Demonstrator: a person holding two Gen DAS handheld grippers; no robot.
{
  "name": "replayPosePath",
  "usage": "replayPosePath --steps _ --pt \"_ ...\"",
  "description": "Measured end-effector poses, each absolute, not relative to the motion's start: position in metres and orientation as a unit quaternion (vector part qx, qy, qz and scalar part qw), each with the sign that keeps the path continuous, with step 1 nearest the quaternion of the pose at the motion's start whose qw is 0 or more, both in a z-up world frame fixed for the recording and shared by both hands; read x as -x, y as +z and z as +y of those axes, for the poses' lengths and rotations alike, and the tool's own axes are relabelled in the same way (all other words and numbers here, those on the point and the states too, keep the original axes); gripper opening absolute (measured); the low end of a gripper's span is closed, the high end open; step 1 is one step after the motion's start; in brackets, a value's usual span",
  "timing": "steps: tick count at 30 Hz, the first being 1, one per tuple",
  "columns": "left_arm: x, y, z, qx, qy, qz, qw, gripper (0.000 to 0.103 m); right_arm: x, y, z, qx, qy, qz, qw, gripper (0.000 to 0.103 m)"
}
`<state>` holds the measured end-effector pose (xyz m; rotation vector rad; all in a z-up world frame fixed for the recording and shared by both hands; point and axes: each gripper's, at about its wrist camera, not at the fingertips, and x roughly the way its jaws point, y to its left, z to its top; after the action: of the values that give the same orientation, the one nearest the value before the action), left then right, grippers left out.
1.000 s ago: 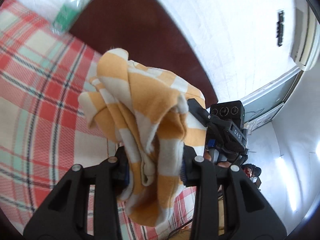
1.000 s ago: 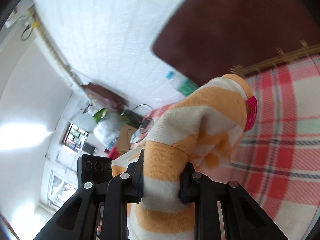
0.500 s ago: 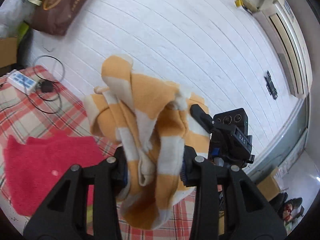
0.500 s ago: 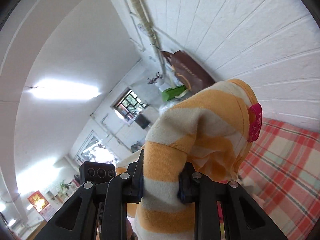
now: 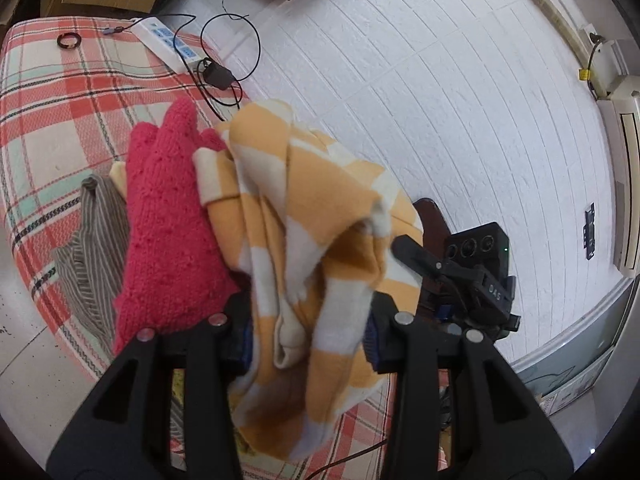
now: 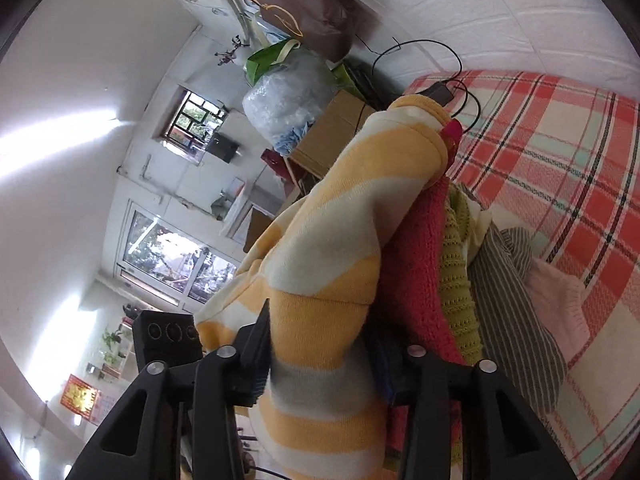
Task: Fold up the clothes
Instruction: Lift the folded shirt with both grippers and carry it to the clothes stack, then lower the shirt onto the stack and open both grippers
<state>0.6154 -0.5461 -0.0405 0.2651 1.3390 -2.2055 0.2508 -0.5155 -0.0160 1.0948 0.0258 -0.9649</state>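
Power strip (image 5: 167,42), brown bag (image 6: 304,4), perhaps cardboard box (image 6: 332,132).

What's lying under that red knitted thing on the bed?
Under the red knit the right view shows a green knit, then a grey striped garment and a pale pink piece on the plaid bedcover. How far each reaches beneath is hidden by the yellow striped top.

garment: orange-and-cream striped sweater (image 5: 304,240) | state: bunched, folded over itself, lifted | held: both tongs clamp it | stack: red knit (image 5: 168,216), green knit (image 6: 456,280), grey striped piece (image 6: 508,292), pink piece (image 6: 556,300) | lies: on plaid bed (image 6: 560,140), touching sweater
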Motion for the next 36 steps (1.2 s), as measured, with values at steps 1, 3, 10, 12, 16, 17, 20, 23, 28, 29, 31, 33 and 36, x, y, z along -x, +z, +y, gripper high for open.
replayPosePath --steps 1,3,10,12,16,17,20,23,28,29,31,33,36 --pt "-0.614 -0.039 -0.548 -0.100 -0.818 0.496 0.274 0.043 -0.251 -0.008 -0.513 -0.489 -0.451 0.021 0.746 0.053" --pt "-0.614 -0.038 -0.550 -0.102 -0.817 0.494 0.278 0.044 -0.252 0.008 -0.509 -0.467 -0.472 0.040 0.747 0.060" --pt "-0.630 -0.023 -0.524 -0.098 -0.818 0.445 0.351 0.066 -0.265 0.026 -0.480 -0.396 -0.532 0.096 0.742 0.062" --pt "-0.635 -0.016 -0.510 -0.097 -0.817 0.421 0.382 0.067 -0.269 0.030 -0.473 -0.373 -0.543 0.106 0.745 0.062" --pt "-0.642 0.002 -0.474 -0.098 -0.814 0.365 0.440 0.082 -0.280 0.036 -0.454 -0.331 -0.561 0.125 0.748 0.064" --pt "-0.641 0.006 -0.463 -0.100 -0.818 0.346 0.449 0.084 -0.282 0.037 -0.449 -0.319 -0.566 0.131 0.749 0.068" --pt "-0.638 0.019 -0.434 -0.107 -0.828 0.295 0.464 0.086 -0.292 0.038 -0.430 -0.277 -0.580 0.146 0.752 0.071" --pt "-0.628 0.028 -0.411 -0.123 -0.836 0.256 0.469 0.100 -0.303 0.041 -0.404 -0.228 -0.581 0.147 0.767 0.079" --pt "-0.603 0.028 -0.386 -0.143 -0.838 0.207 0.484 0.103 -0.327 0.034 -0.364 -0.145 -0.580 0.166 0.785 0.085" --pt "-0.598 0.026 -0.383 -0.148 -0.836 0.202 0.488 0.103 -0.330 0.032 -0.359 -0.134 -0.582 0.171 0.784 0.086" --pt "-0.587 0.023 -0.377 -0.158 -0.832 0.193 0.496 0.103 -0.332 0.028 -0.353 -0.126 -0.590 0.178 0.777 0.088" --pt "-0.581 0.022 -0.372 -0.160 -0.833 0.190 0.495 0.103 -0.327 0.026 -0.350 -0.138 -0.593 0.171 0.775 0.088" --pt "-0.583 0.024 -0.372 -0.158 -0.837 0.201 0.484 0.103 -0.319 0.024 -0.346 -0.155 -0.590 0.162 0.776 0.089"
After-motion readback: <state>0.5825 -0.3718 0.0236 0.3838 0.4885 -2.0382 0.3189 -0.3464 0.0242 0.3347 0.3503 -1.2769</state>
